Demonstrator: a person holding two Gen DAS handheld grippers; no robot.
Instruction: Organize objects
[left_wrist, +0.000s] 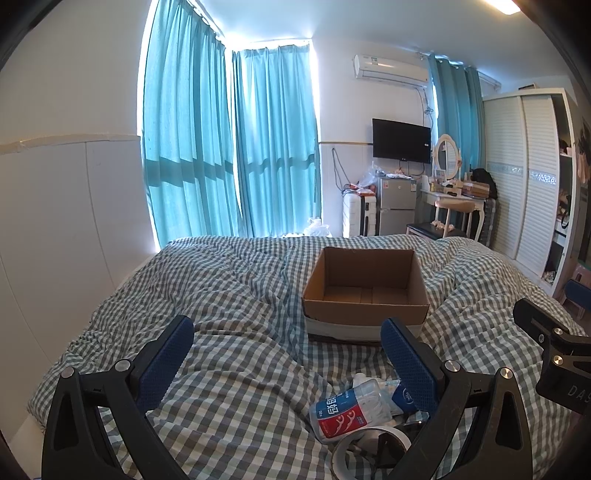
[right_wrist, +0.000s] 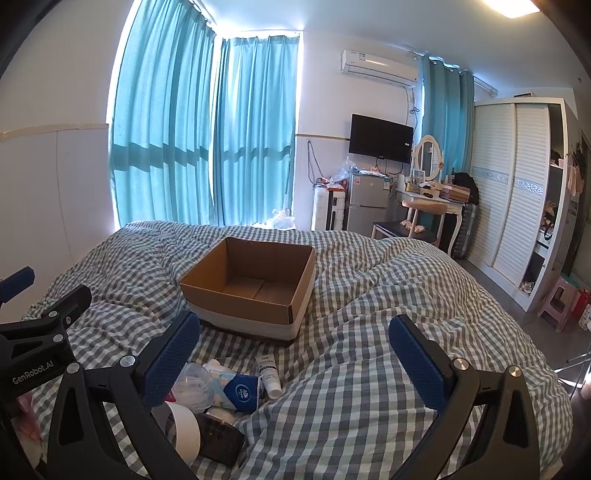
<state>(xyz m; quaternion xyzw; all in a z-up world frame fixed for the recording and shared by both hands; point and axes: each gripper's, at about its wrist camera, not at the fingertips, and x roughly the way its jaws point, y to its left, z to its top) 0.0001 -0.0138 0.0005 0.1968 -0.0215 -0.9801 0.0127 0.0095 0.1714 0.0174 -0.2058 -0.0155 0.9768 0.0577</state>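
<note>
An empty open cardboard box (left_wrist: 365, 291) (right_wrist: 255, 284) sits on the checked bed. In front of it lies a small pile: a clear jar with a red and blue label (left_wrist: 349, 411), a blue and white tissue pack (right_wrist: 240, 393), a white tube (right_wrist: 269, 376), a roll of white tape (right_wrist: 184, 430) (left_wrist: 354, 450) and a dark flat object (right_wrist: 221, 445). My left gripper (left_wrist: 288, 363) is open above the bed, the pile by its right finger. My right gripper (right_wrist: 295, 360) is open, the pile by its left finger. Each gripper shows at the edge of the other's view.
The checked duvet (left_wrist: 229, 295) is rumpled, with a raised fold right of the box (right_wrist: 399, 266). Teal curtains (left_wrist: 221, 147) and a white wall lie behind and left. A fridge (right_wrist: 367, 203), dressing table (right_wrist: 432, 203), wardrobe (right_wrist: 513, 184) and pink stool (right_wrist: 557, 299) stand beyond.
</note>
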